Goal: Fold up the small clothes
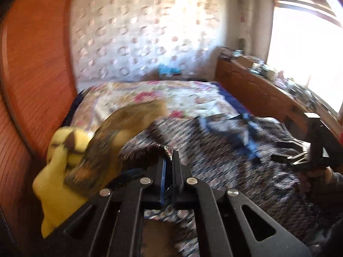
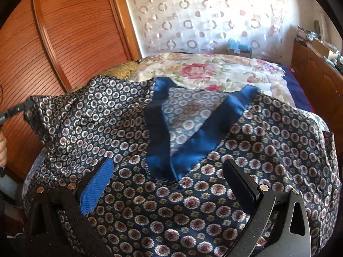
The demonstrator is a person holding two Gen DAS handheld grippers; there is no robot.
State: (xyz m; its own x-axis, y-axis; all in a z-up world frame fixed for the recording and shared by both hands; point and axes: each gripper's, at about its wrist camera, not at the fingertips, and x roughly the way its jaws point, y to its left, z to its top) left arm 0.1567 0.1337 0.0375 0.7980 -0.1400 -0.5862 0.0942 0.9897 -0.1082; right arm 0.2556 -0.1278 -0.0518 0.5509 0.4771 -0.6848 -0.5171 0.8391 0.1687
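A dark blue patterned garment (image 2: 214, 192) with a plain blue V-neck collar (image 2: 163, 141) lies spread on the bed; it also shows in the left wrist view (image 1: 225, 160). My left gripper (image 1: 169, 160) is shut on the garment's left edge and lifts it; it also shows at the far left of the right wrist view (image 2: 21, 107). My right gripper (image 2: 167, 171) is open and empty, hovering just above the garment below the collar; it also shows in the left wrist view (image 1: 287, 152).
The bed carries a floral bedspread (image 2: 214, 68). A yellow plush toy (image 1: 57, 167) and a brown cushion (image 1: 133, 115) lie at the bed's left side. A wooden wardrobe (image 2: 64, 32) stands left. A cluttered wooden dresser (image 1: 268, 90) stands right, under a bright window.
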